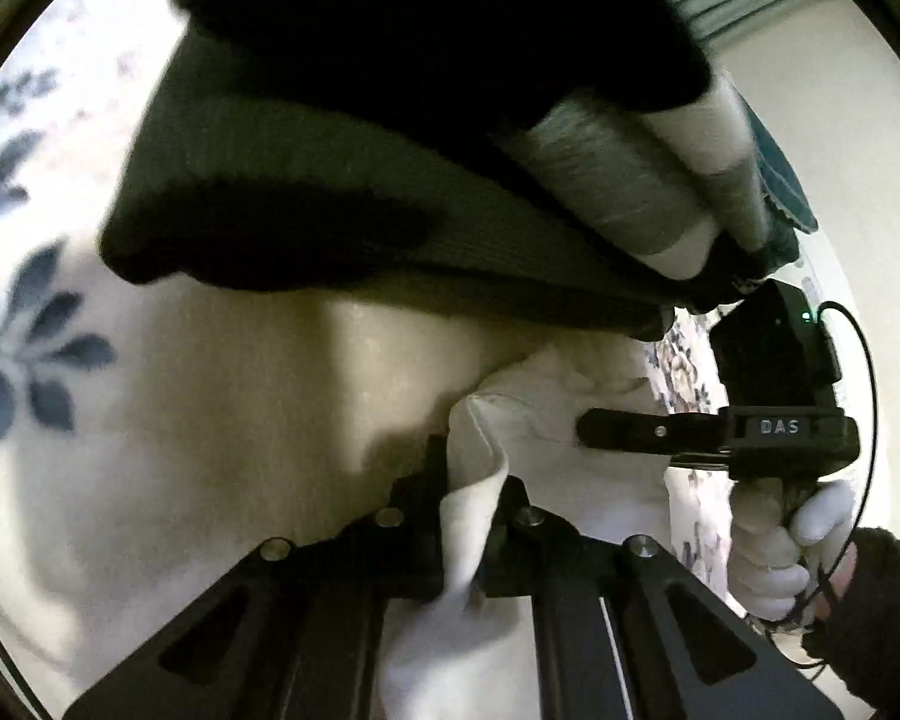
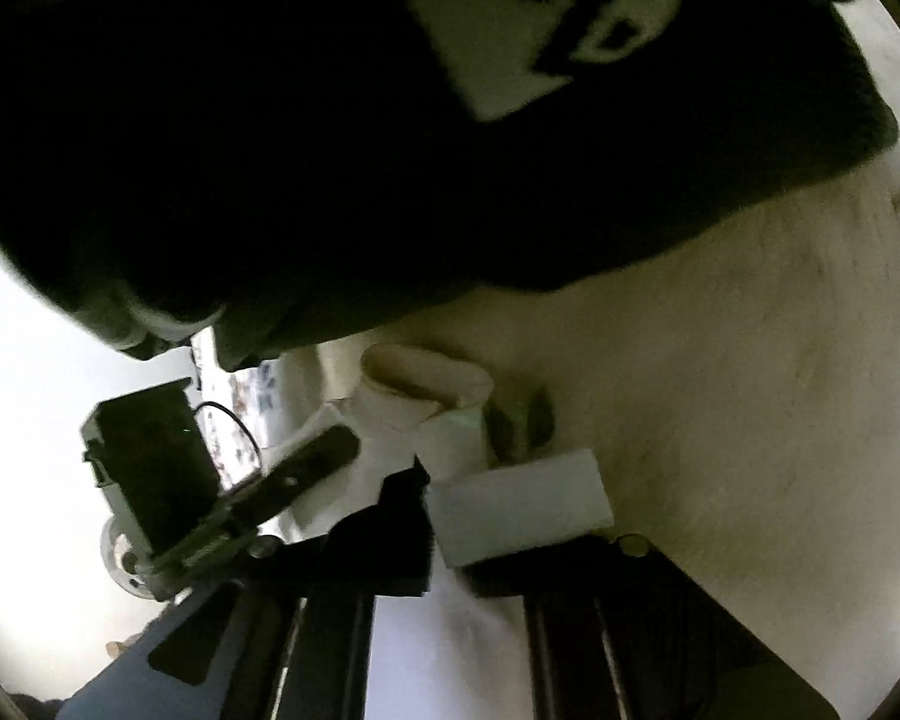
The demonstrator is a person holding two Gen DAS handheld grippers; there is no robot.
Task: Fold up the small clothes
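White garment (image 1: 546, 414), soft, light and limp; best pinched at hems or corners. Lifted over floral bedding (image 1: 36, 336), below dark hanging clothes (image 1: 342, 228). Left tool (image 1: 474, 516) clenched on its folded edge; right tool (image 2: 444, 516) clamped on another edge, near the left

The soft folded garment (image 1: 480, 516) was white; the flat cloth surface (image 1: 42, 360) was cream (with blue leaf prints).
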